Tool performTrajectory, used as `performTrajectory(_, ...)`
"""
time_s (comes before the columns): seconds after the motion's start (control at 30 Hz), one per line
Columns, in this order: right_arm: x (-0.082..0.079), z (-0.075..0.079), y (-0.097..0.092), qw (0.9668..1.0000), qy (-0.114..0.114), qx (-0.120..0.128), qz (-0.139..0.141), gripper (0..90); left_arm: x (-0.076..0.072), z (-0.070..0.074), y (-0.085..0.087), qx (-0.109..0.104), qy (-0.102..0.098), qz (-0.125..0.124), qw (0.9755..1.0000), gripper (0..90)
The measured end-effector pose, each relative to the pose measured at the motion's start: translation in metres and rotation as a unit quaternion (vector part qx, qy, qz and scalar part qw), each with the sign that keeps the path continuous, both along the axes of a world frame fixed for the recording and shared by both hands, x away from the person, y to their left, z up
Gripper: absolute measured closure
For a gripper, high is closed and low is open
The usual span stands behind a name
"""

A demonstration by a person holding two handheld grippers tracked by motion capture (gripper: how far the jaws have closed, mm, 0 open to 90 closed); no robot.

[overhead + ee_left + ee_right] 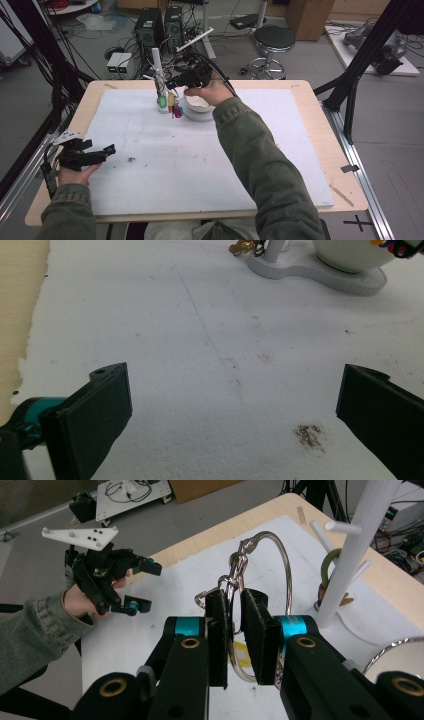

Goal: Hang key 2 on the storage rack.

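Our right tongs [234, 630] pinched the thin, slippery key ring [280, 565] mid-frame, gripping near its clasp; left tongs [235, 405] gaped empty.

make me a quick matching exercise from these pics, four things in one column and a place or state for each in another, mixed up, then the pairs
Things:
1 left gripper
2 right gripper
3 white bowl
4 white peg stand

States or places:
A sits on a white base
B upright, pegs sticking out
C jaws wide apart over the white mat
D shut on a metal key ring

Pairs: 1-C, 2-D, 3-A, 4-B
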State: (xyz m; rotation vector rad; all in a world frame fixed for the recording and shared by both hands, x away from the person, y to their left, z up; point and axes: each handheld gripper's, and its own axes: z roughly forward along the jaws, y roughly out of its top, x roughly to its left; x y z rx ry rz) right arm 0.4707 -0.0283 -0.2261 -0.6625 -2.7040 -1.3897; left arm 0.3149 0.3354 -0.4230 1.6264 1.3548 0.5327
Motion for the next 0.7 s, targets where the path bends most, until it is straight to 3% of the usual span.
performTrajectory(0.47, 0.017, 0.016, 0.024, 0.9999, 0.002, 0.002, 0.013, 80.4, -0.001, 0.000, 0.000, 0.000, -0.001, -0.002, 1.0000, 1.8)
performTrajectory(0.7, 0.035, 0.014, 0.029, 1.0000, 0.008, 0.000, 0.000, 80.4, 0.000, 0.000, 0.000, 0.000, 0.000, -0.002, 1.0000, 1.8)
